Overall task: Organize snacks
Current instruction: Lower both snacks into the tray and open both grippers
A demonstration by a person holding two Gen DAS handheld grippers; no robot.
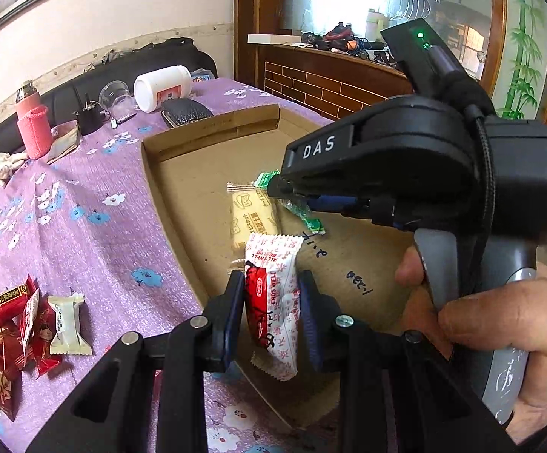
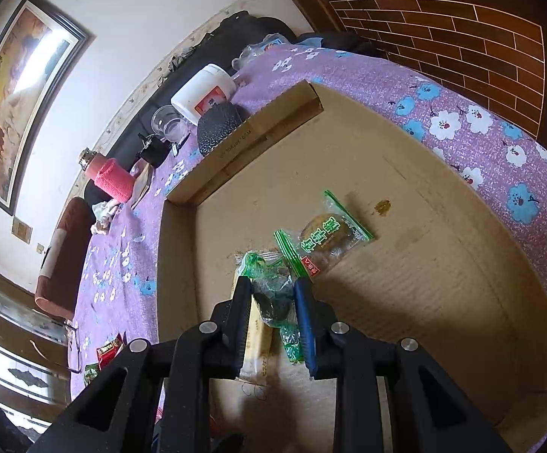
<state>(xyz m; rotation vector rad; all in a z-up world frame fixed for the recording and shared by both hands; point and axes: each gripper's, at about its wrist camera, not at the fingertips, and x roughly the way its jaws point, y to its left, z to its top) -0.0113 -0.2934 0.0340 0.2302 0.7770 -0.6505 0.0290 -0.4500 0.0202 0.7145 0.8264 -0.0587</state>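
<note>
Both grippers angled down over the cardboard box (image 2: pixel 443 283) on the purple floral tablecloth (image 1: pixel 85 226). The left gripper (image 1: pixel 271 315) was clamped on one red-and-white snack packet (image 1: pixel 273 302) above the box's near edge. The right gripper (image 2: pixel 273 302), gripped by a hand (image 1: pixel 500 324), was clamped on one green-wrapped snack (image 2: pixel 273 287). Two more packets lay inside: a pale biscuit packet (image 1: pixel 252 219) and a green pastry packet (image 2: pixel 326 238) just beyond the right gripper.

Cut off by the left edge: the red snack pile (image 1: pixel 9 336) on the table (image 1: pixel 96 234). Half covered by the green packet (image 2: pixel 273 290) and the right tongs (image 2: pixel 271 324): the pale biscuit bar (image 2: pixel 258 343). Unreadable: pen marks on the cardboard box (image 1: pixel 360 283).
</note>
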